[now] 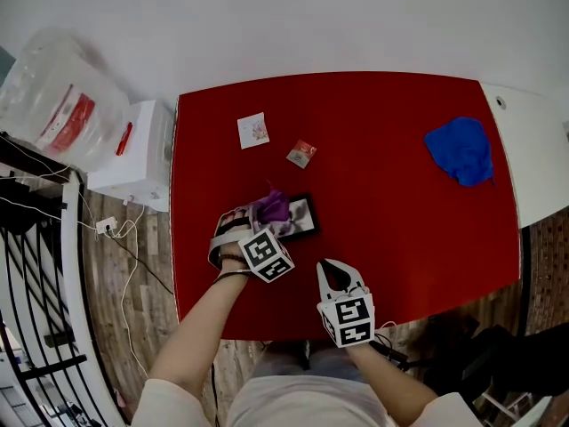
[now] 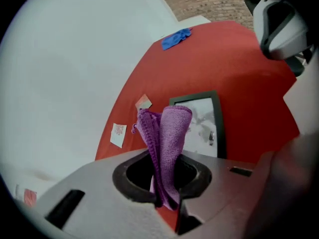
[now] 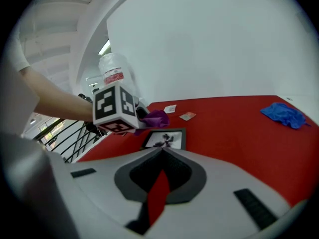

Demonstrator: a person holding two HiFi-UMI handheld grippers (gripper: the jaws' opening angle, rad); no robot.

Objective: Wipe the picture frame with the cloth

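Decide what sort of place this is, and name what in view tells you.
Probably an indoor room, a home or small studio: a red table against a plain white wall, a wood-plank floor, and a black railing at the left, as by a stairwell.

The picture frame (image 1: 303, 217) lies on the table (image 1: 400, 238), near and left. The left gripper (image 1: 256, 220) sits at the frame's left end, with the cloth (image 1: 272, 207) in its jaws over that end. The right gripper (image 1: 335, 272) is nearer and to the right, apart from the frame. A card (image 1: 253, 130) and a packet (image 1: 301, 153) lie farther back, and another cloth (image 1: 460, 149) lies far right.
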